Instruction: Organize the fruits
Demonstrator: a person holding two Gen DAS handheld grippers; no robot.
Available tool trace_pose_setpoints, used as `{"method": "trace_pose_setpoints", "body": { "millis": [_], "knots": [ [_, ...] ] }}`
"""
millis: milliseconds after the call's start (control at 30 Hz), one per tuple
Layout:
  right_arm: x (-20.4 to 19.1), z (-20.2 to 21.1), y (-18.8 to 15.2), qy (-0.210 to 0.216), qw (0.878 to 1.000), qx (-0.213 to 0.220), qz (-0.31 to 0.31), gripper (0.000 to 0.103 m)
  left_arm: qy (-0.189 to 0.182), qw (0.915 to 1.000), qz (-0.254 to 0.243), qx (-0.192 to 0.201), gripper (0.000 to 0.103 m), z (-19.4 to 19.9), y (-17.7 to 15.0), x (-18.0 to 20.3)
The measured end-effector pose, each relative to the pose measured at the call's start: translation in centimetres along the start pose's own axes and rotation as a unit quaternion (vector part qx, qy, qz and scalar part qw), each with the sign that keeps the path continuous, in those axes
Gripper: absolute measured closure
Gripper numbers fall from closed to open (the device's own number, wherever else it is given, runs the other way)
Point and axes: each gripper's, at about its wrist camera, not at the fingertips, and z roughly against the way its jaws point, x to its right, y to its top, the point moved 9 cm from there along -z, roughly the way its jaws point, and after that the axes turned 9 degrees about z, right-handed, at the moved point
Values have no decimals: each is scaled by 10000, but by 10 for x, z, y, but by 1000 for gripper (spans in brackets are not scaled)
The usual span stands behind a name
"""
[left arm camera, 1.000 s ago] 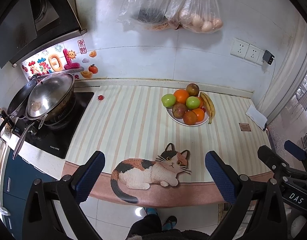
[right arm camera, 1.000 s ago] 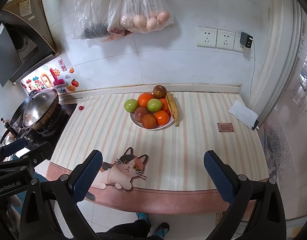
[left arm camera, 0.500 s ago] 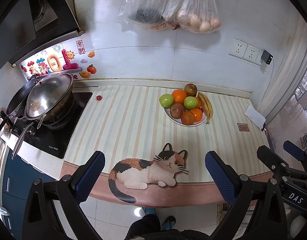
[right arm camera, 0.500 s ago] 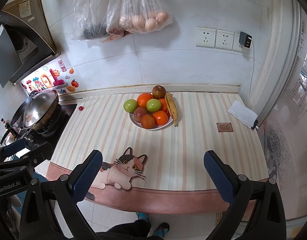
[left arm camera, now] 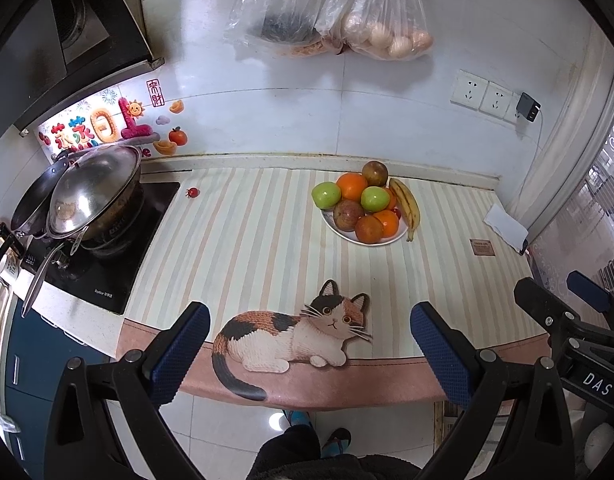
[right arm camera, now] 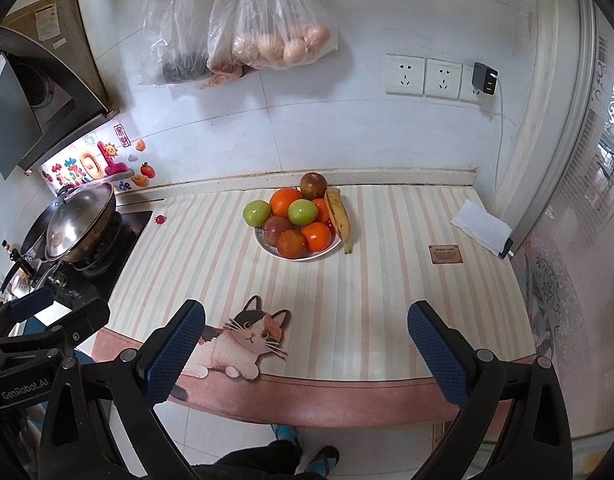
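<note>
A white plate (left arm camera: 347, 235) (right arm camera: 321, 254) at the back of the striped counter holds green apples (left arm camera: 326, 195) (right arm camera: 257, 213), oranges (left arm camera: 352, 187) (right arm camera: 285, 201) and dark red fruits (left arm camera: 374, 173) (right arm camera: 313, 185). A banana (left arm camera: 407, 206) (right arm camera: 339, 212) lies along its right rim. A small red fruit (left arm camera: 192, 192) (right arm camera: 160, 219) lies alone near the stove. My left gripper (left arm camera: 309, 344) is open and empty, off the counter's front edge. My right gripper (right arm camera: 305, 346) is also open and empty there.
A wok with lid (left arm camera: 89, 200) (right arm camera: 77, 226) sits on the stove at left. A cat-shaped mat (left arm camera: 295, 332) (right arm camera: 243, 340) lies at the counter's front. A white cloth (left arm camera: 505, 224) (right arm camera: 481, 226) lies at right. Plastic bags (left arm camera: 347, 20) (right arm camera: 247, 32) hang on the wall.
Both grippers have drifted slightly; the plate appears a little farther left and higher in the views. Jaws stay open and nothing was taken hold of.
</note>
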Motion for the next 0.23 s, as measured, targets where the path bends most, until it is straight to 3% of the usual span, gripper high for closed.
{"method": "trace_pose_setpoints", "body": {
  "millis": [233],
  "knots": [
    [1,2,1,14,10000,4,6,0,4,10000,44,51,0,3,-1,-1]
  ]
}}
